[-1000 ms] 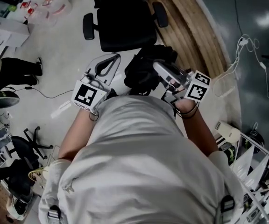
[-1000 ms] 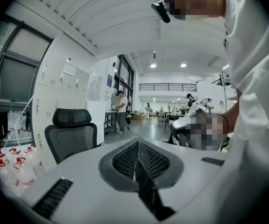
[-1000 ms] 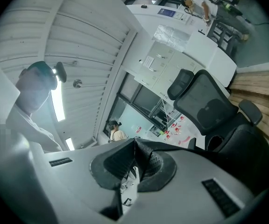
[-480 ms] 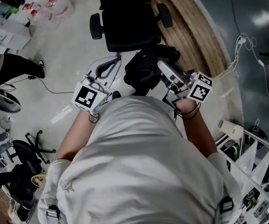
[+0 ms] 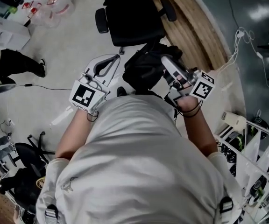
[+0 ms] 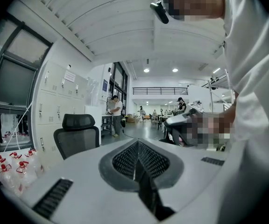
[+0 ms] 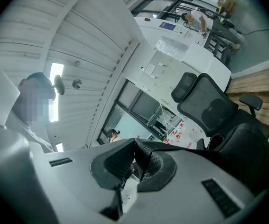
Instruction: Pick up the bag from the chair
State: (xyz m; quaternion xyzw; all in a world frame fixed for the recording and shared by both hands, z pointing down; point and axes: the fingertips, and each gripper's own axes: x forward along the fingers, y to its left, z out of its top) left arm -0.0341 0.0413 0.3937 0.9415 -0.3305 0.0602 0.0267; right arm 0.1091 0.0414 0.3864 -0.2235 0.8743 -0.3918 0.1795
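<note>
Already off the seat: the bag hangs from one claw

By my reading the pick-up is all but done. In the head view the black bag [image 5: 144, 70] hangs in front of the person's chest, between the two claws. It is apart from the black office chair [image 5: 130, 17], whose seat lies bare beyond it. The right claw [image 5: 166, 63] reaches into the top of the bag. The left claw [image 5: 116, 57] sits just beside the bag, and whether it touches cannot be told from here. What is left, I judge, is only to carry the bag clear and keep the grip firm, since one claw bears it all.

The right gripper view adds what the head view cannot. Its jaws are pinched tight on a fold of black webbing, the bag's strap or top edge, with the chair standing well beyond. The left gripper view settles the other side. Those jaws are pressed together with nothing between them, pointing out across the room toward a standing person [image 6: 114, 113] far off. Only the head view shows the bag whole and clear of the seat.
</note>
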